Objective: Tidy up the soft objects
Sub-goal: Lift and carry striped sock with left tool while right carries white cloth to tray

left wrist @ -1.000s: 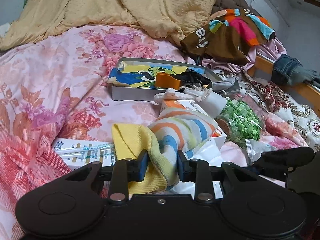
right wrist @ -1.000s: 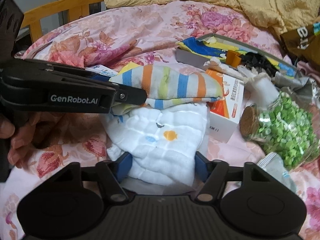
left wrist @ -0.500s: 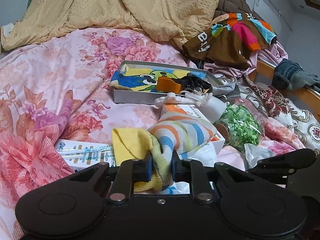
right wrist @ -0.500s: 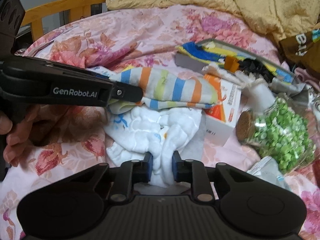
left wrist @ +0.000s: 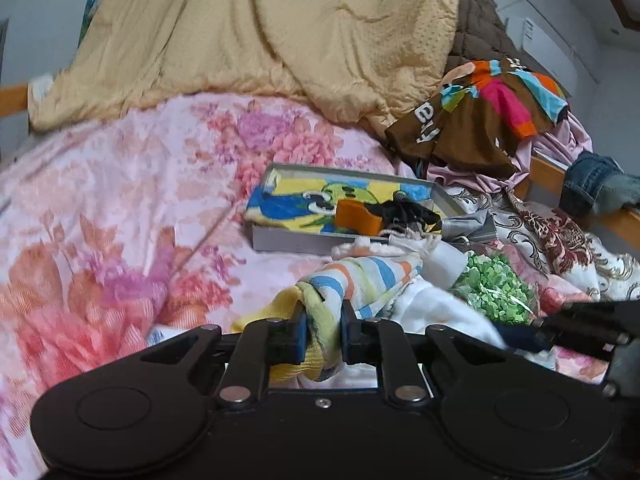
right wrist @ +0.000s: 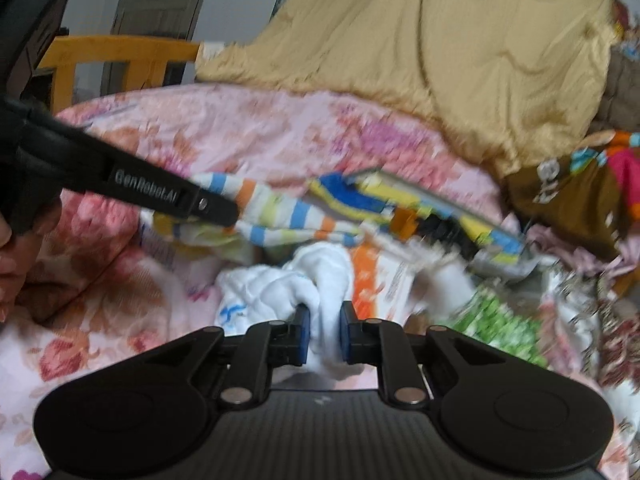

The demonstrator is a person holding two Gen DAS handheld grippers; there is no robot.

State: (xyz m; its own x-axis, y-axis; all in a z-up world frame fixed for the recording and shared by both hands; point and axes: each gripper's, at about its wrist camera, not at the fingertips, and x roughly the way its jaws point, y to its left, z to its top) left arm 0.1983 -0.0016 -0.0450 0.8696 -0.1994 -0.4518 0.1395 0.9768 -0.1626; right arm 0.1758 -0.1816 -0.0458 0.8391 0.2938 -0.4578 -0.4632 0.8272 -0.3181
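My left gripper (left wrist: 323,334) is shut on a striped cloth (left wrist: 368,280) with a yellow edge and holds it above the floral bedspread (left wrist: 120,208). The same cloth (right wrist: 280,216) hangs from the left gripper in the right wrist view. My right gripper (right wrist: 323,338) is shut on a white quilted cloth (right wrist: 288,288), lifted off the bed; it also shows in the left wrist view (left wrist: 436,312). A grey tray (left wrist: 288,240) farther back holds a cartoon towel (left wrist: 304,200), an orange piece (left wrist: 358,216) and a black item.
A jar of green bits (left wrist: 496,288) and an orange-white box (right wrist: 376,280) lie right of the cloths. A tan quilt (left wrist: 260,32) is piled at the back. Brown and colourful clothes (left wrist: 480,120) and jeans (left wrist: 596,184) lie by the wooden bed rail on the right.
Both grippers closed on their cloths, then rose and lifted them off the bed. The views tilted up and the right one is blurred by motion.
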